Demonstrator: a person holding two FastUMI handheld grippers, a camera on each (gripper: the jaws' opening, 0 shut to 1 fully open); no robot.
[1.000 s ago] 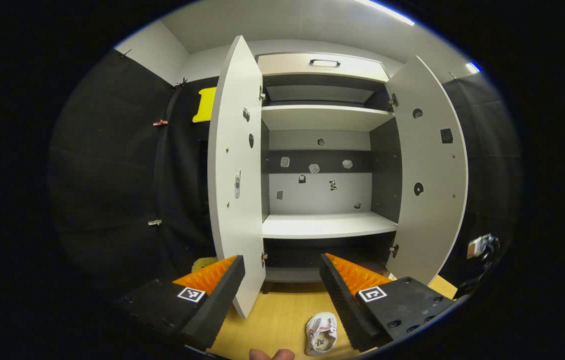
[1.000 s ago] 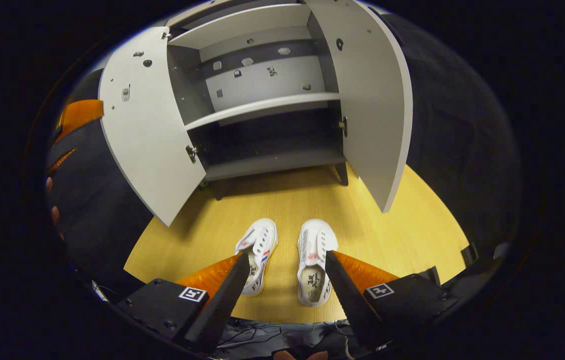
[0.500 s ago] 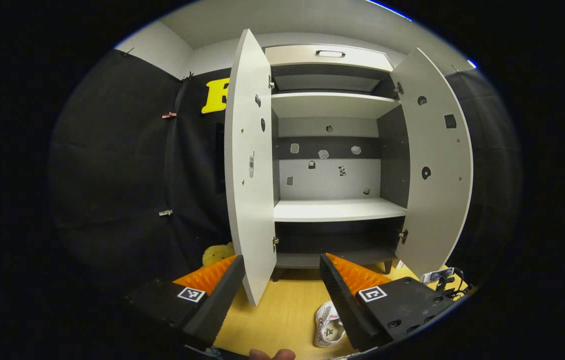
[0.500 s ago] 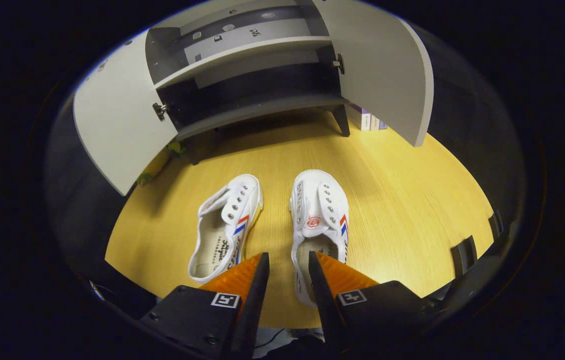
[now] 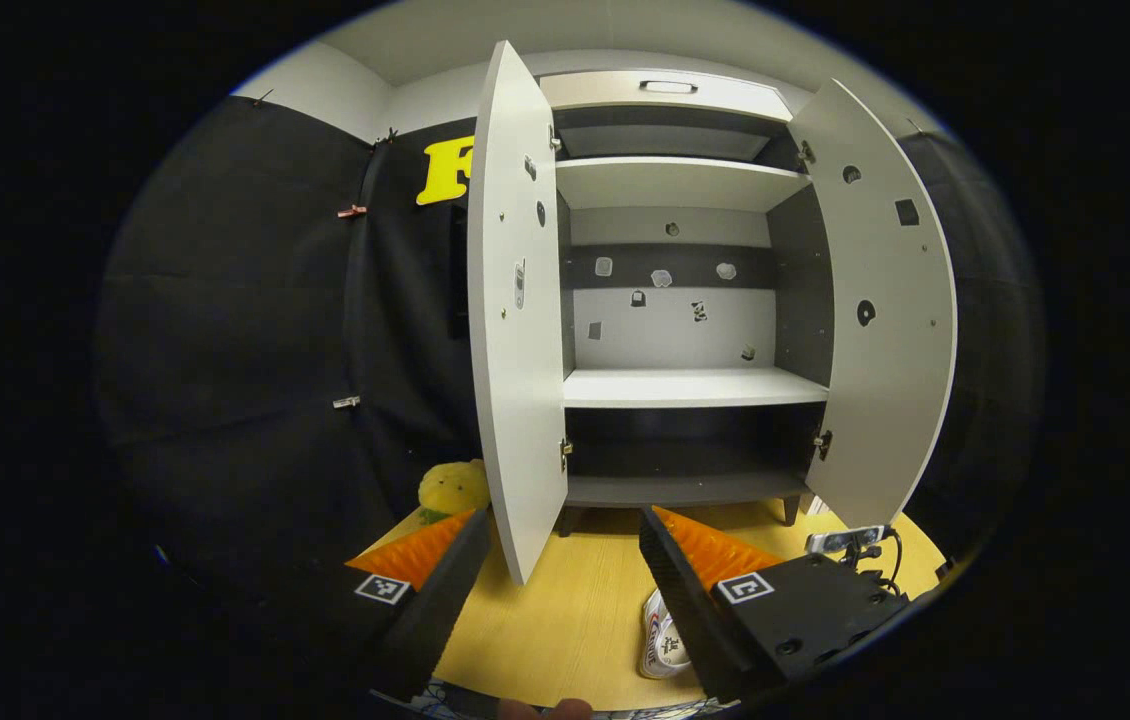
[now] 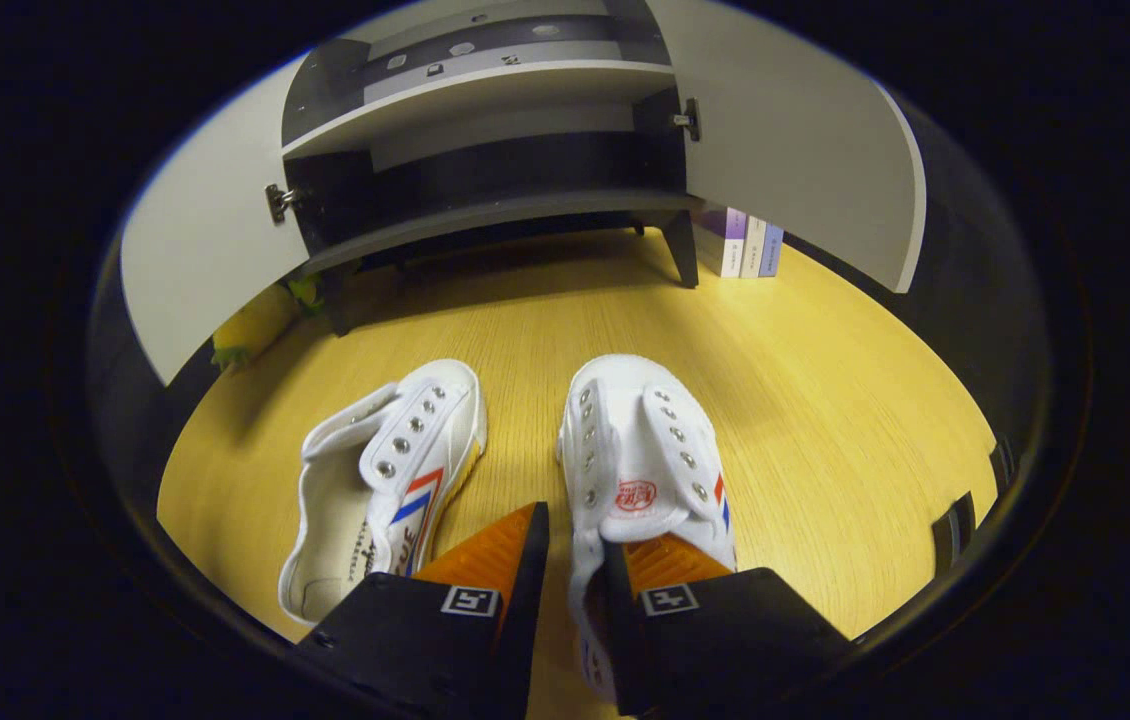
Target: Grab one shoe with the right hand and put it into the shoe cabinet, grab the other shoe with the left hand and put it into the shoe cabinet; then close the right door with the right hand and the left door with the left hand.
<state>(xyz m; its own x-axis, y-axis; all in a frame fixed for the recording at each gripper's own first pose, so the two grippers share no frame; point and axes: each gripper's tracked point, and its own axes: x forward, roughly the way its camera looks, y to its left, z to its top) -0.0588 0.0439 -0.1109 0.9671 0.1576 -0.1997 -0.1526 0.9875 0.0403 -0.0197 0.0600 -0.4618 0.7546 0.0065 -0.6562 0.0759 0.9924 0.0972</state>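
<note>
White canvas on pale wood: judged the very first step, the right-hand pick-up, with neither shoe in the cabinet yet. In the left gripper view, from the left: glimpsed a yellow soft toy on the floor by the left door, half hidden behind that door; held the left gripper released, jaws wide apart and empty, facing bare shelves between the left door and the right door, both swung open; made out only a sliver of one shoe behind its right-hand finger, too little to say which. In the right gripper view, from the left: saw the left shoe lying free on the floor, then the right shoe just beside it, toes towards the cabinet; found the right gripper down at the right shoe, jaws drawn narrow astride its inner side wall. Could not tell whether both pads pressed, the heel end being cut off behind the fingers. Next, probably: clench firmly, lift, carry forward onto a shelf. Farther right, noted some books standing beside the cabinet leg.
</note>
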